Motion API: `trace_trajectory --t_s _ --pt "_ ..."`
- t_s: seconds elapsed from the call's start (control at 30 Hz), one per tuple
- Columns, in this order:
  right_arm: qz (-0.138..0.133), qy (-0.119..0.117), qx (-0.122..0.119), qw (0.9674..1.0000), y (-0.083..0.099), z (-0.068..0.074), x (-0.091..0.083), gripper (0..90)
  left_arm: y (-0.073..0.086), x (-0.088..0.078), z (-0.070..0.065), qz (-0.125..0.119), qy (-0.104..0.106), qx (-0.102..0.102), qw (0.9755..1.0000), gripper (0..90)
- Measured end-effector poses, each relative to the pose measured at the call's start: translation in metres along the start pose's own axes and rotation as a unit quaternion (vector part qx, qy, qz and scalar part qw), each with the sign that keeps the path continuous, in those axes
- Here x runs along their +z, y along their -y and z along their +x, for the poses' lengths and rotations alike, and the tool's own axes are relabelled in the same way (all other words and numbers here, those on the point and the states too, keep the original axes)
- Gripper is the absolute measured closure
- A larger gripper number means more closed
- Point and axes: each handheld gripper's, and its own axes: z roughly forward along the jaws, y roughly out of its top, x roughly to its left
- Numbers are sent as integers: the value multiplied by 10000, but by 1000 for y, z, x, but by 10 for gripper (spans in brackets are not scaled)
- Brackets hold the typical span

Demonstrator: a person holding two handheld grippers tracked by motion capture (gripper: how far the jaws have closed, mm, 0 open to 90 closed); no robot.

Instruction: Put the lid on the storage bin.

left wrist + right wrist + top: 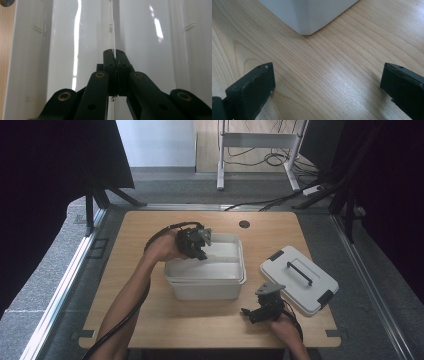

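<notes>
An open white plastic box (205,282) stands in the middle of the wooden table. My left gripper (200,245) reaches over the box's far left rim and into it. In the left gripper view its jaws (114,52) are shut on the edge of a thin plastic divider (114,30) that stands on edge inside the box (62,37). My right gripper (247,312) rests low over the table near the front edge, to the right of the box. Its jaws (328,75) stand wide open over bare wood, facing a corner of the box (309,15).
The box's white lid (298,279) with a dark handle lies flat on the table's right side, just beyond my right gripper. A round cable hole (244,224) sits near the table's far edge. Black curtains and cables lie beyond the table.
</notes>
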Motion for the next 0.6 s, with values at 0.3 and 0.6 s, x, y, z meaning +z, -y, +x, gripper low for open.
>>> trace_trajectory --t_s 0.3,0.6 --pt "-1 0 -6 10000 0 0 0 0 5 16 2 -131 119 -166 9997 886" --pt "1 -2 -6 10000 0 0 0 0 15 3 -2 -544 -217 -523 9969 659"
